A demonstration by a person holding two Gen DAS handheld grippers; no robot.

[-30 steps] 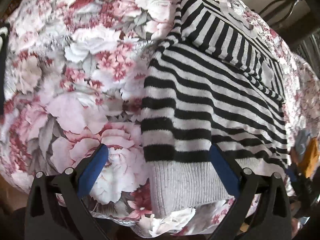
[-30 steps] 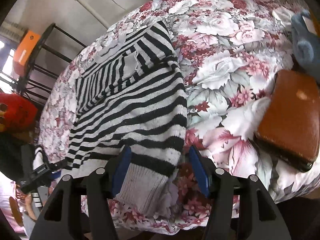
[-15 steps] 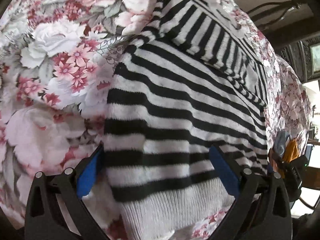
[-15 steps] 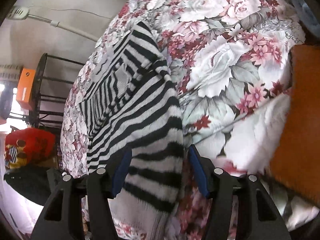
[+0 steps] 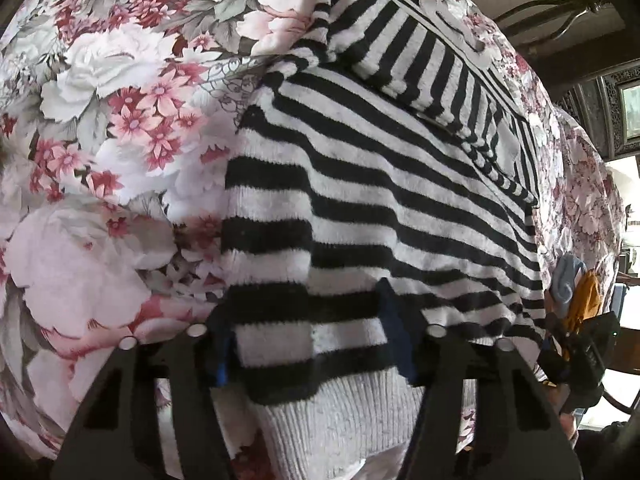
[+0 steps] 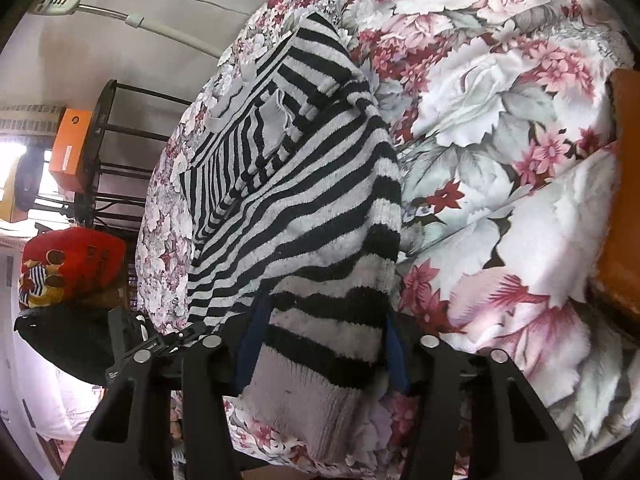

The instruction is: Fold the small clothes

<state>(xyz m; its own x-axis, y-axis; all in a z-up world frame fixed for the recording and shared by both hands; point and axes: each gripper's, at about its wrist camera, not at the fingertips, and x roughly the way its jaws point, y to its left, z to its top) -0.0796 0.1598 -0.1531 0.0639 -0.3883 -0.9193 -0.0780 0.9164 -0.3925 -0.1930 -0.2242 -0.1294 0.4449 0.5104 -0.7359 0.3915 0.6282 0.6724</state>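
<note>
- A black-and-white striped sweater (image 5: pixel 392 200) is laid flat on a bed covered by a floral bedspread (image 5: pixel 104 128).
- The long axis of the garment runs from the near edge of the bed, where the grey ribbed hem (image 5: pixel 332 416) hangs slightly over, toward the far edge, where the neckline is pointed.
- A sleeve (image 5: pixel 420 56) is folded across the upper body, with its stripes running crosswise to the body stripes.
- The left tongs (image 5: pixel 312 344) are being closed; the striped fabric above the hem at the left near corner is located between the blue pads and is contacted on both sides.
- The right tongs (image 6: pixel 320 344) are likewise being closed on the right near corner (image 6: pixel 324 320), with fabric bunched between the pads.
- An orange-brown flat object (image 6: pixel 624 184) is seen at the right edge of the bed.
</note>
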